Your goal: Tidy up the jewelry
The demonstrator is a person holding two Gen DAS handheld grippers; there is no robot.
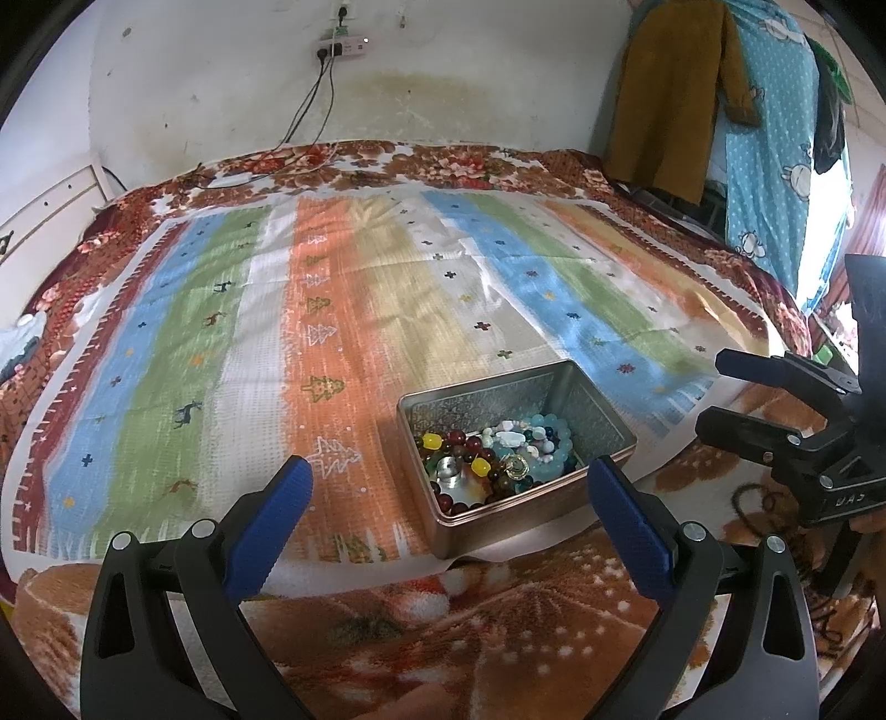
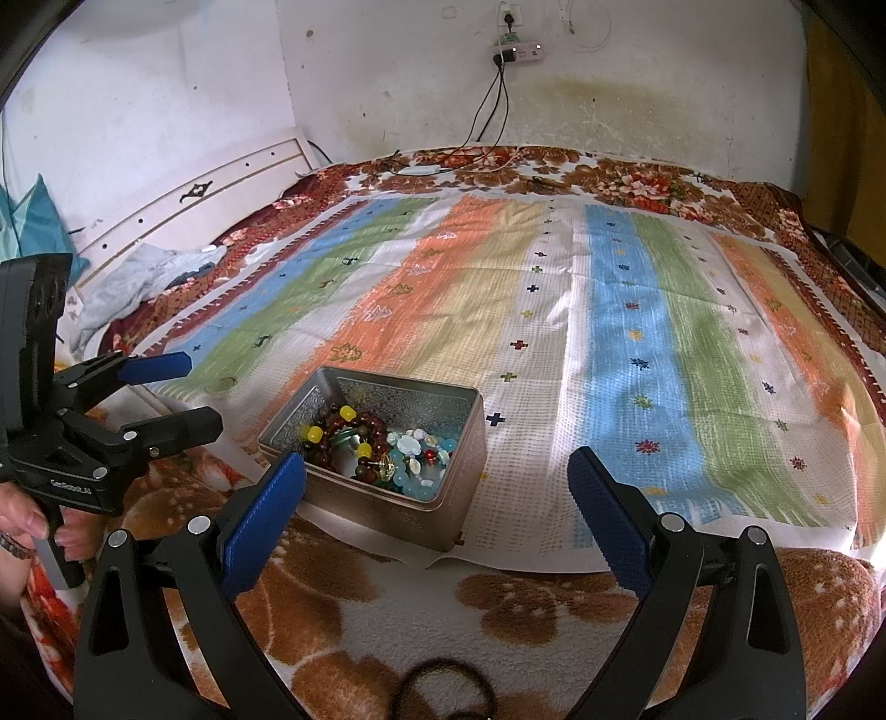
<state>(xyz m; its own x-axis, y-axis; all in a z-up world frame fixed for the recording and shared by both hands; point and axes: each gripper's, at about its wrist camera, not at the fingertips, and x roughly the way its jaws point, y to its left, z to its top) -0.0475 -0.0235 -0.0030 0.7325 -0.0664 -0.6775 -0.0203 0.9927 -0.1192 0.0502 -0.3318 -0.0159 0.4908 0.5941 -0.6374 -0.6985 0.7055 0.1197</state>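
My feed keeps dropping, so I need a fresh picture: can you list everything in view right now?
metal tin: one, silver inside, lid off, on the striped cloth's near edge.
beaded jewelry: a mixed heap, count unclear; red, yellow, teal, white beads; inside the tin.
striped cloth: one; blue, green, orange, white stripes; spread over the bed.
floral blanket: one, orange-brown, under the cloth.
dark cord loop: one, on the blanket in front of the right gripper.
power strip: one, white, on the wall.
hanging clothes: brown and blue, at far right.
left gripper: blue fingers open, empty, short of the tin.
right gripper: blue fingers open, empty, short of the tin.
hand: holding the left gripper's handle.
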